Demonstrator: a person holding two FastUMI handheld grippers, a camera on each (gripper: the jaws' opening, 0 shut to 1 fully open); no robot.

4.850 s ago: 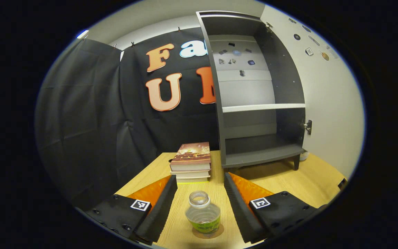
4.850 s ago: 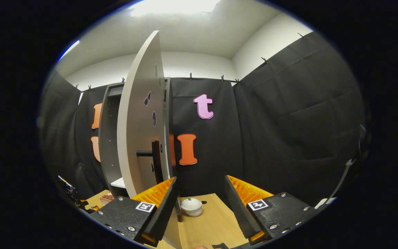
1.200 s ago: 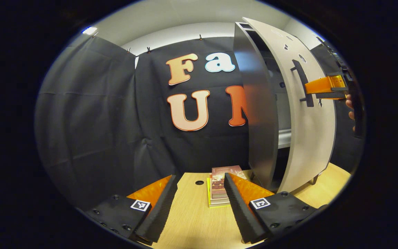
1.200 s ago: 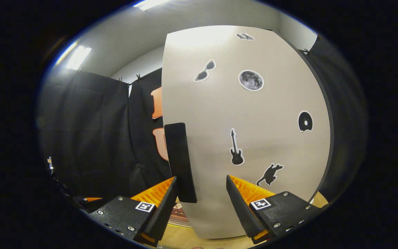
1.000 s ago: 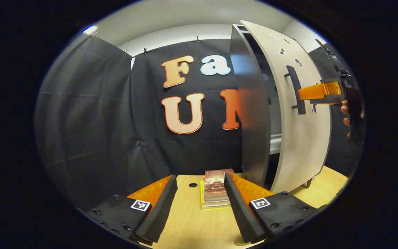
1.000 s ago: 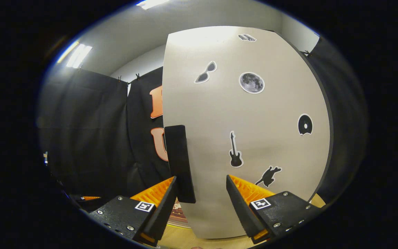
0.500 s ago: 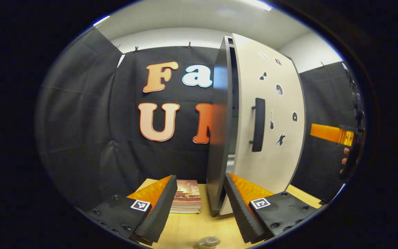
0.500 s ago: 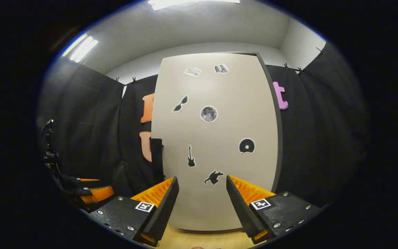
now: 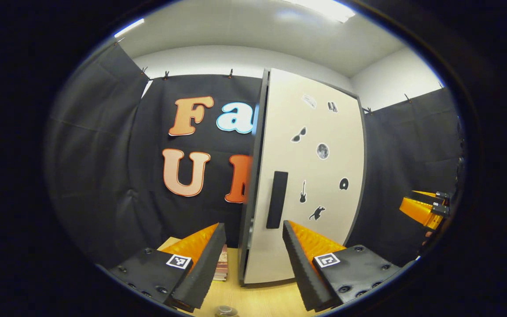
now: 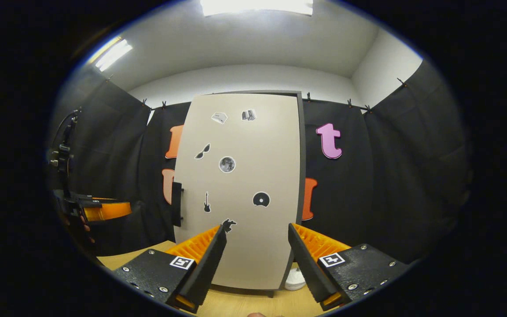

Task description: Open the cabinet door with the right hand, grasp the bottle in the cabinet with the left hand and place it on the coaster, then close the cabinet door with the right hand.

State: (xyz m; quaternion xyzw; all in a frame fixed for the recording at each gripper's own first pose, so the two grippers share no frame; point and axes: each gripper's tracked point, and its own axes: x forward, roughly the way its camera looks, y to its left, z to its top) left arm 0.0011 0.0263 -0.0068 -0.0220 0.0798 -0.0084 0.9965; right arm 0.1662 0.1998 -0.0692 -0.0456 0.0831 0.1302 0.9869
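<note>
Cabinet door (image 10: 240,189) looks shut; we back both hand-held grippers, right (image 10: 255,259) and left (image 9: 253,259), away clear, jaws apart, empty

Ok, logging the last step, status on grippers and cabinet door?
Left gripper open, empty. Right gripper open, clear of the cabinet door. Door looks shut, handle free. Nothing in the way.

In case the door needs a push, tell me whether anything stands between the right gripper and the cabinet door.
Nothing visible does. In the right gripper view, the open right gripper faces the cabinet door across bare space.
</note>
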